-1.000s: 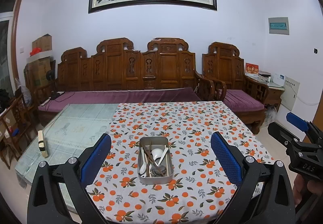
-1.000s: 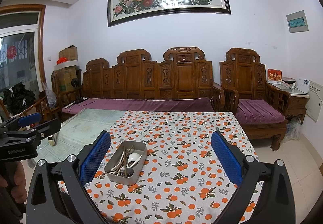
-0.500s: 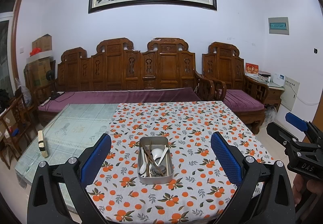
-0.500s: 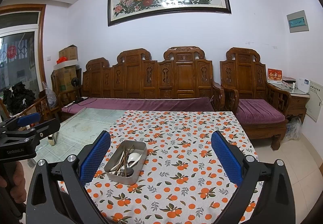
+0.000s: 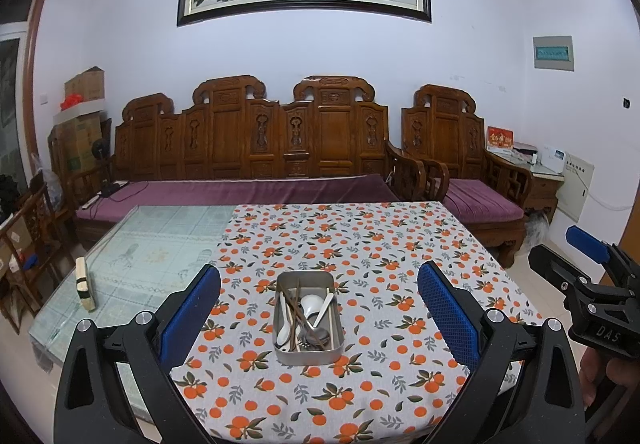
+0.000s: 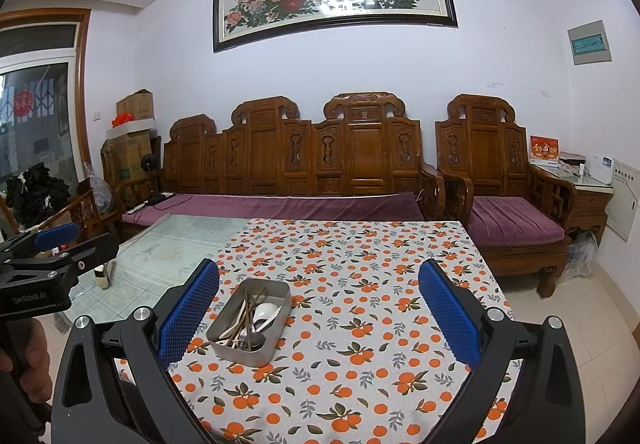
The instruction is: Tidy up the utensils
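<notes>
Left wrist view shows our left tool (image 5: 318,308) spread wide and holding nothing, aimed at the tin (image 5: 309,318) that sits on the orange-print cloth (image 5: 360,244) near our edge of the bench (image 5: 152,244). Our right tool (image 6: 318,310) is just as wide and bare, with the tin (image 6: 250,320) a little to its left.

All the utensils we can find lie in that tin, loosely crossed: a white spoon (image 5: 310,302), dark chopsticks (image 5: 296,310), a steel spoon (image 5: 318,332) and what looks like a fork (image 5: 304,344) at the near end. That fits a jumble waiting to be sorted, or pieces already gathered into one holder; we cannot tell which.

We judge the white spoon to be ceramic: stiff, smooth and breakable, so it wants a gentle pinch across its handle, not its bowl. The steel pieces look light, rigid and slick; a grip across the flat of a handle should keep them from twisting. The chopsticks are thin and likely to roll or come up as a pair, and we would take them near mid-length. The tin itself looks light and thin-walled, so it may slide on the cloth unless one tool steadies its rim.
</notes>
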A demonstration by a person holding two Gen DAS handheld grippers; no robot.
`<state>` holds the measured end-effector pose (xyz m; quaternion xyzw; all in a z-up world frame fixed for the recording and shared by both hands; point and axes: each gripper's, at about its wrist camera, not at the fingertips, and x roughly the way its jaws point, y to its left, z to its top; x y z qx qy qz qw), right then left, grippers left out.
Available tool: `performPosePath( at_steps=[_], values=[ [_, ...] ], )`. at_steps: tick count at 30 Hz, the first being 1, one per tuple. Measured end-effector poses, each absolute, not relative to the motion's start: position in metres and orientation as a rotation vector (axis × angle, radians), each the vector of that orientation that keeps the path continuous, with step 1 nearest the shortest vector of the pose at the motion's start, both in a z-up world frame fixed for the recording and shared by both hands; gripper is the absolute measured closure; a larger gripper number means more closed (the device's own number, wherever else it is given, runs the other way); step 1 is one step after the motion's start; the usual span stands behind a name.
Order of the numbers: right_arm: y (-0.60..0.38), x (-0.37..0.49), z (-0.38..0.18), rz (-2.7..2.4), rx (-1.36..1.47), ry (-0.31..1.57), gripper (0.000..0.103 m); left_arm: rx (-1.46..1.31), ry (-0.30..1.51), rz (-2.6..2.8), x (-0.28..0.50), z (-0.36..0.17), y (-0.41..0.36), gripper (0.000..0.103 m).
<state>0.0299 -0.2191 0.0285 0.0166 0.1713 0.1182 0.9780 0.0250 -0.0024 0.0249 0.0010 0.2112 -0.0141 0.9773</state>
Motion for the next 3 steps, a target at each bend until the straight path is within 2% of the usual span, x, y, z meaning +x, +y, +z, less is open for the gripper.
performPosePath(
  at_steps=[3],
  values=[
    [-0.2195, 0.0294, 0.0277, 0.239, 0.035, 0.345, 0.003, 0.003, 0.424, -0.029, 0.0248, 0.0262, -0.0021, 0.008]
  ],
)
